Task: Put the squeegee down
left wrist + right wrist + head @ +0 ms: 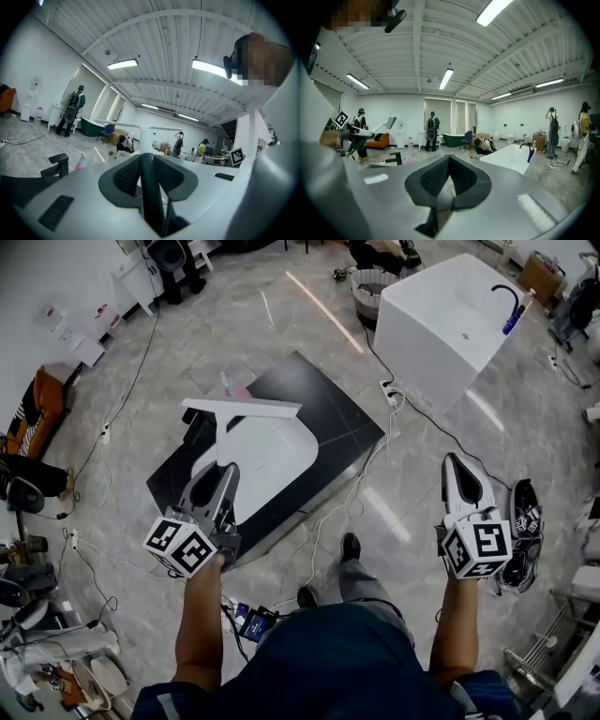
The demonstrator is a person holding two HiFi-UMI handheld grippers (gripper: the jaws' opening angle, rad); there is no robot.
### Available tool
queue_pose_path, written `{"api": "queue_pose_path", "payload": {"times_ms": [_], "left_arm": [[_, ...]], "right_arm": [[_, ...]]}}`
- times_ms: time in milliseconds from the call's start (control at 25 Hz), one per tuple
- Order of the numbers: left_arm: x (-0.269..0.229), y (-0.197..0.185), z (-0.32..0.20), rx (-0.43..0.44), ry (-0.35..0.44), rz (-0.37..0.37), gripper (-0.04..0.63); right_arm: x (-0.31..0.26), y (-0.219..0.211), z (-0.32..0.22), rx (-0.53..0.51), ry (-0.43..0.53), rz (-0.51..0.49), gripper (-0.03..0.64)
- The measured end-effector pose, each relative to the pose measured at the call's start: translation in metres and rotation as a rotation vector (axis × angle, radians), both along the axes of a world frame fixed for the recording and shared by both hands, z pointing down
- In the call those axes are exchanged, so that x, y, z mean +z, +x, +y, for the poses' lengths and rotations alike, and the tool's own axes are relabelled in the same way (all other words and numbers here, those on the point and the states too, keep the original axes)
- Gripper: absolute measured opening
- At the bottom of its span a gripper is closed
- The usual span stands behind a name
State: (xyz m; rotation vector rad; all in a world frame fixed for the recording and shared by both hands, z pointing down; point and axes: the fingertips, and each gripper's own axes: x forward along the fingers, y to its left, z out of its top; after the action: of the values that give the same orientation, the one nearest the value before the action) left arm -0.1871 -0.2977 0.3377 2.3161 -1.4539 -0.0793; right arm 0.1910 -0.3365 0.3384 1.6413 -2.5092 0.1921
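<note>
Left gripper (223, 471) first: its jaws are clenched on the squeegee (242, 410), the dark handle pinched between the ribbed pads (125, 177). From there the white stem runs out ahead to the crossbar, which sits square across the line of the jaws. The squeegee is off the ground, held nearly level, and from the head view its blade hangs over the far left edge of the black slab (330, 411) on the floor. A white curved panel (274, 463) lies on that slab, right under the stem. Something pink (239, 389) shows at the slab's far edge, just past the blade.

Over to the right gripper (456, 465): jaws drawn together and nothing between them. It floats over bare grey floor (403, 512), well apart from the slab. Beyond it stands a white bathtub (441, 320).
</note>
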Motion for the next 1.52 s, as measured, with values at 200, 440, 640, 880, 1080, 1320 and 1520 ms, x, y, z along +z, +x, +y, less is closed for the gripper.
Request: {"api": "queue_pose_path", "payload": {"times_ms": [200, 440, 640, 880, 1080, 1320, 1520], "left_arm": [[0.026, 0.010, -0.036, 0.017, -0.040, 0.008, 0.097], [0.058, 0.020, -0.069, 0.025, -0.087, 0.019, 0.097], [0.088, 0.028, -0.093, 0.017, -0.129, 0.039, 0.097], [0.122, 0.038, -0.119, 0.012, -0.178, 0.043, 0.097], [0.149, 0.048, -0.140, 0.009, -0.219, 0.038, 0.097], [0.180, 0.056, -0.163, -0.003, -0.267, 0.041, 0.097], [0.204, 0.064, -0.178, -0.006, -0.304, 0.033, 0.097]], "right_arm": [[0.022, 0.007, -0.011, 0.015, -0.040, -0.009, 0.009], [0.049, 0.017, -0.017, 0.028, -0.091, 0.001, 0.009], [0.069, 0.021, -0.022, 0.030, -0.129, 0.000, 0.009], [0.099, 0.014, -0.028, 0.000, -0.186, -0.009, 0.009], [0.123, 0.014, -0.030, -0.018, -0.235, -0.017, 0.009], [0.145, 0.023, -0.035, -0.017, -0.275, -0.021, 0.009], [0.159, 0.031, -0.039, -0.013, -0.295, -0.027, 0.009]]}}
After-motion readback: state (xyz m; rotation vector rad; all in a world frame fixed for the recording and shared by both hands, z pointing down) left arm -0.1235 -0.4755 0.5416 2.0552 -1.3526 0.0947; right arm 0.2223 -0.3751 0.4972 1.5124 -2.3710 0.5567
